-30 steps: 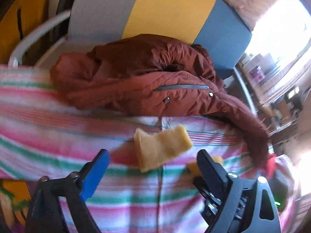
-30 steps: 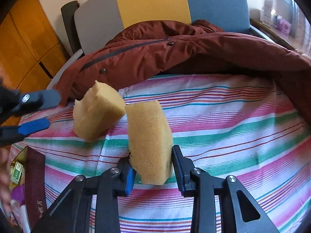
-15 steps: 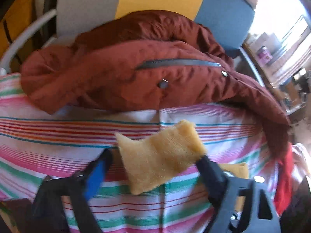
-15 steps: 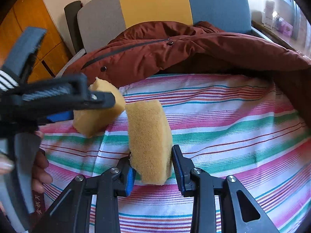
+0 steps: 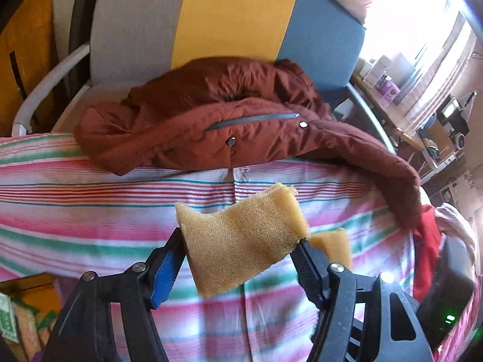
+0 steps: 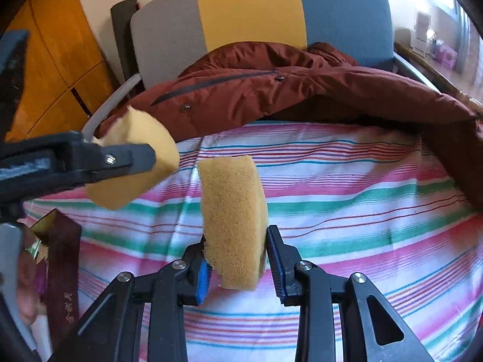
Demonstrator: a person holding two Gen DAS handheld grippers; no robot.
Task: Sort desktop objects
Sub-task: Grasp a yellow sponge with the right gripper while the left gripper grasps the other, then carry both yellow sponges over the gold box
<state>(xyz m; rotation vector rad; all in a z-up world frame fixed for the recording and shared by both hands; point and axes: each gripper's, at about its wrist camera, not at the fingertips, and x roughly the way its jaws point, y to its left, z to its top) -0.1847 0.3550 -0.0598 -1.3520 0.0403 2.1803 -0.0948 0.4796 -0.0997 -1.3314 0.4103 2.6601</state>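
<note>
My left gripper [image 5: 238, 253] is shut on a yellow sponge [image 5: 241, 238] and holds it above the striped cloth [image 5: 90, 211]. In the right wrist view that gripper [image 6: 90, 163] and its sponge [image 6: 142, 163] show at the left, lifted off the cloth. My right gripper [image 6: 235, 259] is shut on a second yellow sponge [image 6: 232, 217], held upright above the cloth [image 6: 362, 211]. A corner of that second sponge [image 5: 332, 241] shows behind my left gripper's right finger.
A dark red jacket [image 5: 226, 126] lies across the back of the cloth, against a grey, yellow and blue chair back [image 5: 229, 21]. A dark maroon box [image 6: 60, 256] stands at the left edge. A cluttered desk [image 5: 422, 114] is at far right.
My left gripper moved forward around the first sponge, shut on it and lifted it off the cloth. My right gripper kept hold of its sponge and hardly moved.
</note>
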